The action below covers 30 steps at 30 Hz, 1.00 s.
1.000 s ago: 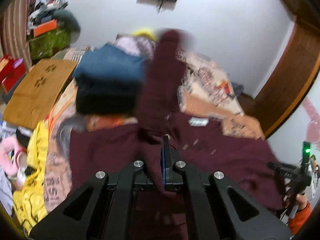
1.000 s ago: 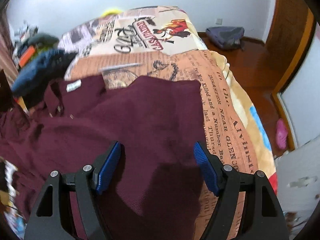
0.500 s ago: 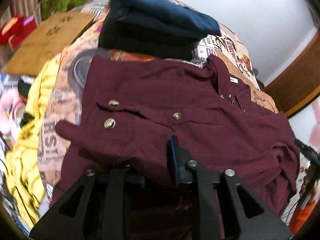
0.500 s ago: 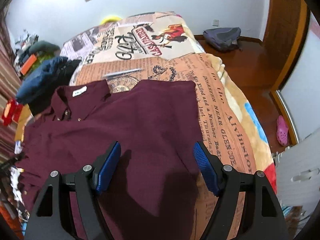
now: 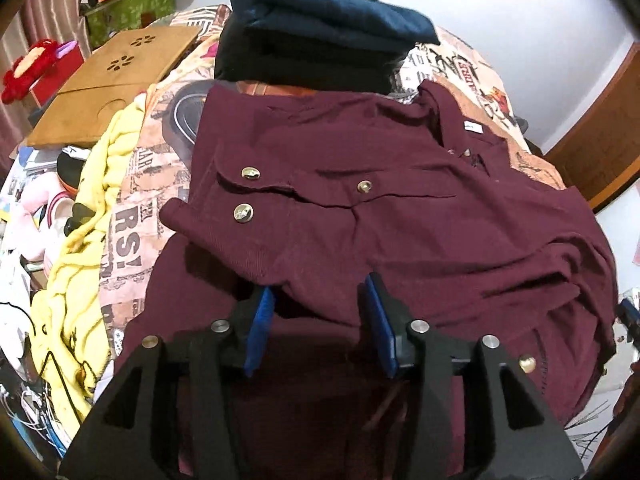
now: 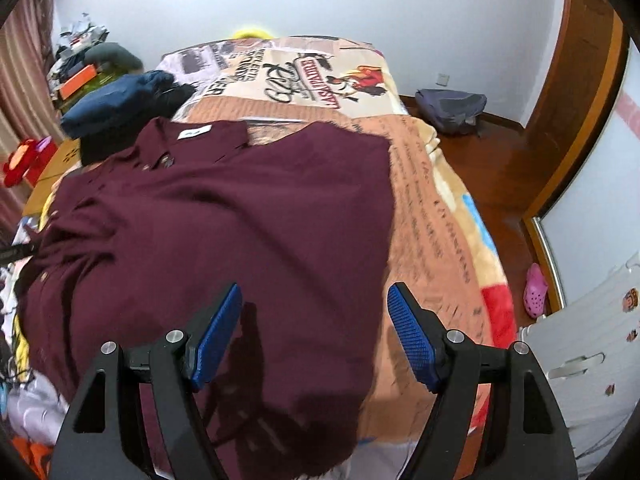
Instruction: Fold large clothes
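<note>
A large maroon shirt (image 5: pixel 400 208) with brass buttons lies spread on the bed, one sleeve folded across its front, cuff (image 5: pixel 188 216) at the left. My left gripper (image 5: pixel 320 320) is open, its blue pads either side of a fold of the sleeve, not clamping it. In the right wrist view the shirt (image 6: pixel 240 216) lies collar away, with a white label. My right gripper (image 6: pixel 314 336) is open and empty above the shirt's near right part.
A folded stack of dark blue and black clothes (image 5: pixel 320 36) sits behind the shirt. A yellow garment (image 5: pixel 80 280) hangs off the bed's left edge. A wooden board (image 5: pixel 108 80) and clutter lie left. The printed bedspread (image 6: pixel 432 216) is bare right; a bag (image 6: pixel 452 108) lies on the floor.
My left gripper swung the lifted sleeve down across the shirt's front, then opened and let it go. My right gripper stayed open and drew back a little.
</note>
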Each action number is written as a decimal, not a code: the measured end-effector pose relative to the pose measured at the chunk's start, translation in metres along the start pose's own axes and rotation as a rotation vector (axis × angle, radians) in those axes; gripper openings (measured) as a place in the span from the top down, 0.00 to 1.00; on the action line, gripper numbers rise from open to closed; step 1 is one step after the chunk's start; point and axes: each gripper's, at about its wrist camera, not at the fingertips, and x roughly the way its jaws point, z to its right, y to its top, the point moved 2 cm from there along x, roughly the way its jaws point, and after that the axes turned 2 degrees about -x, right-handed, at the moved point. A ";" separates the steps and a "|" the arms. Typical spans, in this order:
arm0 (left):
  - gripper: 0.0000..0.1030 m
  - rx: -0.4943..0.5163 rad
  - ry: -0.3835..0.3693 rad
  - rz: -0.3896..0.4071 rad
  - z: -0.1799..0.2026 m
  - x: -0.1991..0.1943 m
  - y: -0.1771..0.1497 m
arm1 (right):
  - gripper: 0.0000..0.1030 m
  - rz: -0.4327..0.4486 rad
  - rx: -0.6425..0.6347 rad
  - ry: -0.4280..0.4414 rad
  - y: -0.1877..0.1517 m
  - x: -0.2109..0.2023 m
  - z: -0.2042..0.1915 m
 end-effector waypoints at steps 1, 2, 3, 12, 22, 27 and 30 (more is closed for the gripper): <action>0.55 -0.001 -0.004 0.002 0.000 -0.002 0.001 | 0.30 0.000 -0.004 0.009 -0.004 -0.004 -0.005; 0.53 -0.005 -0.005 0.005 -0.002 -0.006 0.001 | 0.30 -0.003 -0.007 0.016 -0.007 -0.006 -0.008; 0.52 -0.007 -0.001 0.010 -0.003 -0.008 0.001 | 0.30 -0.008 -0.011 0.024 -0.009 -0.007 -0.011; 0.43 -0.083 -0.006 0.042 -0.029 -0.027 -0.005 | 0.30 -0.093 -0.049 -0.018 -0.026 0.016 -0.031; 0.43 -0.309 -0.207 -0.046 -0.061 0.002 -0.002 | 0.30 -0.030 0.011 -0.089 -0.014 0.016 -0.013; 0.46 -0.335 -0.144 -0.022 -0.066 0.022 0.017 | 0.30 0.055 0.061 -0.162 -0.004 -0.001 0.003; 0.85 -0.244 -0.056 0.025 -0.054 0.024 0.032 | 0.30 0.082 0.116 -0.156 0.001 -0.006 0.018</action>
